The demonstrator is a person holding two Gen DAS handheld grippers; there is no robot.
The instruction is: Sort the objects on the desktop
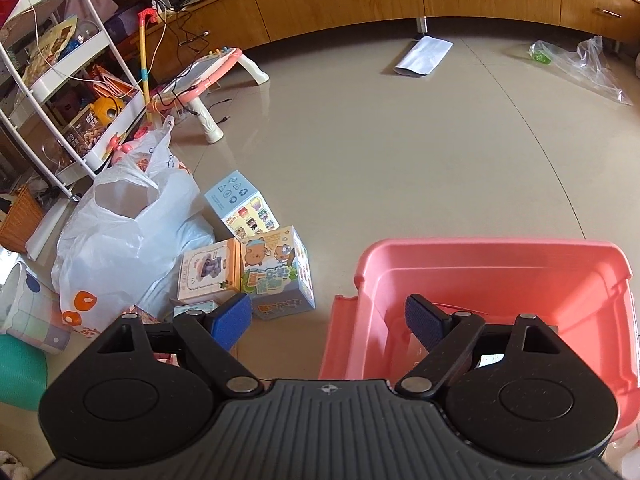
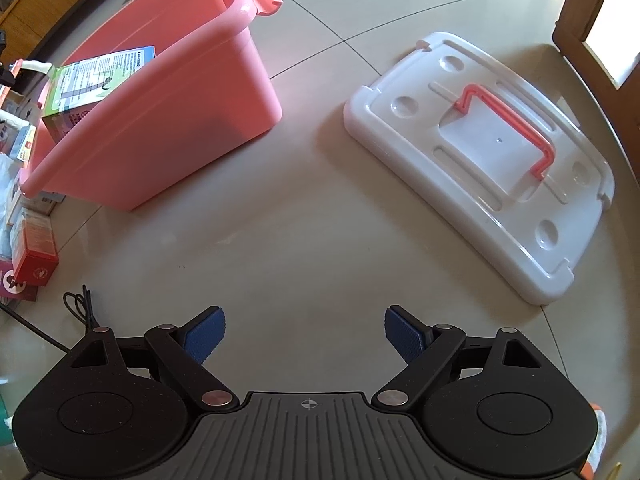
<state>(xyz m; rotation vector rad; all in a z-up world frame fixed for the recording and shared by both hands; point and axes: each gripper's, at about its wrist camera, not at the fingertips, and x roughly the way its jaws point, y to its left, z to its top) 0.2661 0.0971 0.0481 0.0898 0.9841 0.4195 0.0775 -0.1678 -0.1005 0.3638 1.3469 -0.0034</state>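
A pink plastic bin (image 1: 492, 264) stands on the floor; my left gripper (image 1: 328, 322) is open and empty above its near left corner. Three toy boxes lie left of it: a blue one (image 1: 240, 206), a bear-printed one (image 1: 278, 268) and a cream one (image 1: 208, 270). In the right wrist view the pink bin (image 2: 168, 112) is at upper left with a green box (image 2: 92, 80) inside. My right gripper (image 2: 304, 336) is open and empty over bare floor. The bin's white lid (image 2: 480, 160) with a pink handle lies at right.
A white plastic bag (image 1: 124, 232) sits left of the boxes. A white shelf cart (image 1: 60, 80) and a pink toy drawing table (image 1: 204, 80) stand further back. Red boxes (image 2: 34, 248) and a black cable (image 2: 80, 308) lie at left in the right wrist view.
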